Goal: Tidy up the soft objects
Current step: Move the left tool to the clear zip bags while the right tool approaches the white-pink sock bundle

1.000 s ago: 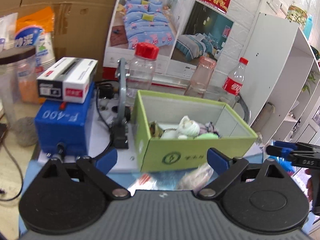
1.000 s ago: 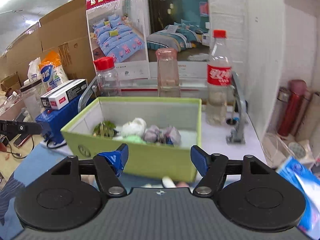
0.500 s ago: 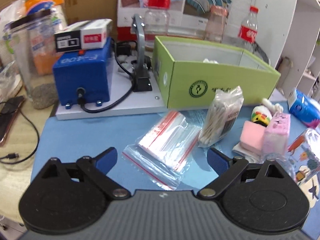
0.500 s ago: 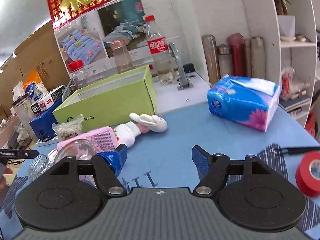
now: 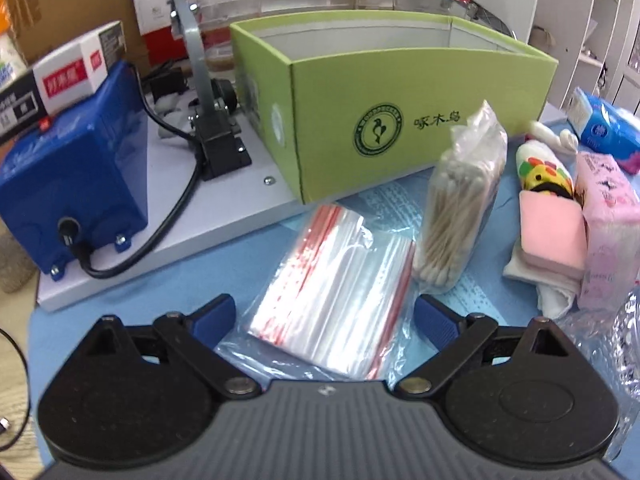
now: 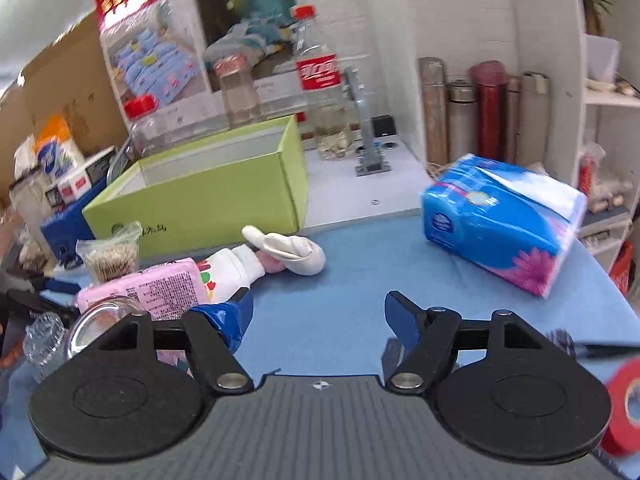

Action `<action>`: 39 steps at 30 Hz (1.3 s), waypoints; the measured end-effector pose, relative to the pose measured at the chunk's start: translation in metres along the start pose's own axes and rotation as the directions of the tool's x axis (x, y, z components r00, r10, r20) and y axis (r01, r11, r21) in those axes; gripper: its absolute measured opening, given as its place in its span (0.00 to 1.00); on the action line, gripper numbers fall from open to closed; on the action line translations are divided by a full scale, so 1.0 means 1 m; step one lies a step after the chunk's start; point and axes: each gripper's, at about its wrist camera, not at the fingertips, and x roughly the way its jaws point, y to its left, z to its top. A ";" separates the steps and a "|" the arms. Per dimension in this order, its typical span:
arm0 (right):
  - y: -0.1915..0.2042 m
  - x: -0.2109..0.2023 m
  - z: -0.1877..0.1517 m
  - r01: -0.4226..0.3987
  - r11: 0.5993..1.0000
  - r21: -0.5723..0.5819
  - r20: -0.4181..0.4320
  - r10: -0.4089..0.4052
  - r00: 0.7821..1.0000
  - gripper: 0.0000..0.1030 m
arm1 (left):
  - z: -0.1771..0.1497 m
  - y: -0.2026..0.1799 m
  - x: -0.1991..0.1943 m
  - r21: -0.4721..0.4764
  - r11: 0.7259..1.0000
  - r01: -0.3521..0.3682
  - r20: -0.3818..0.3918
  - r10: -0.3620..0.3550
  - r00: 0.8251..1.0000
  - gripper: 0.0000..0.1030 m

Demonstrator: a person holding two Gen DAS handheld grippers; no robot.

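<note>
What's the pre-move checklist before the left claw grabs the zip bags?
1. Left claw open: ok.
2. Stack of zip bags between its fingers, flat on the blue mat: ok.
3. Bag of cotton swabs clear of the grasp: not ok, it leans right beside the stack.
4. Green box open-topped: ok.
5. Room inside the box: cannot tell.
6. Right claw open, empty: ok.

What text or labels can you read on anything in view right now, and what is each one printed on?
"啄木鸟", beside a round green logo: front of the green box.
Red label with white characters: clear bottle, too blurred to read.
Red and white carton on the blue device: print too blurred.
Pink packet: small print, unreadable.
Blue tissue pack: round logo, unreadable.
</note>
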 end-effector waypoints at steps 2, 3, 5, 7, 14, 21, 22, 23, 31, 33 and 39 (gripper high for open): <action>0.004 0.017 0.013 0.004 0.998 -0.059 -0.021 -0.006 1.000 0.57 | -0.004 0.001 -0.002 -0.002 1.000 -0.005 0.015 0.005 1.000 0.93; 0.006 0.027 0.018 0.007 0.996 -0.085 -0.035 -0.010 0.999 0.57 | -0.005 0.001 -0.003 -0.011 1.000 -0.013 0.016 0.013 1.000 0.93; 0.010 0.048 0.026 0.002 0.992 -0.124 -0.062 -0.010 0.998 0.57 | -0.006 0.003 -0.006 -0.038 0.999 -0.036 0.009 0.036 0.999 0.93; 0.013 0.069 0.034 -0.013 0.990 -0.137 -0.079 0.002 0.997 0.57 | -0.007 0.007 -0.006 -0.061 0.997 -0.055 0.001 0.055 0.998 0.93; 0.011 0.128 0.046 0.032 0.996 -0.081 -0.163 -0.045 0.986 0.58 | -0.013 0.016 -0.011 -0.086 0.993 -0.076 -0.004 0.076 0.997 0.93; -0.027 0.083 0.014 0.146 0.989 -0.012 -0.188 -0.145 0.971 0.59 | -0.015 0.016 -0.013 -0.083 0.994 -0.075 0.012 0.076 0.997 0.93; -0.033 0.070 0.006 0.155 0.988 -0.003 -0.189 -0.153 0.970 0.60 | -0.015 0.015 -0.013 -0.083 0.994 -0.075 0.014 0.076 0.997 0.93; -0.036 0.059 -0.001 0.163 0.987 -0.008 -0.189 -0.161 0.969 0.60 | -0.016 0.015 -0.014 -0.083 0.994 -0.075 0.017 0.077 0.997 0.93; -0.031 0.000 -0.038 0.170 0.983 -0.066 -0.136 -0.178 0.975 0.60 | -0.016 0.014 -0.014 -0.099 0.991 -0.087 0.012 0.089 0.996 0.93; -0.026 0.008 -0.030 0.177 0.983 -0.055 -0.098 -0.182 0.978 0.60 | -0.014 0.013 -0.014 -0.099 0.991 -0.092 0.006 0.093 0.996 0.93; -0.023 0.065 -0.011 0.220 0.975 -0.025 -0.106 -0.221 0.969 0.60 | -0.015 0.014 -0.014 -0.090 0.993 -0.081 0.016 0.083 0.996 0.93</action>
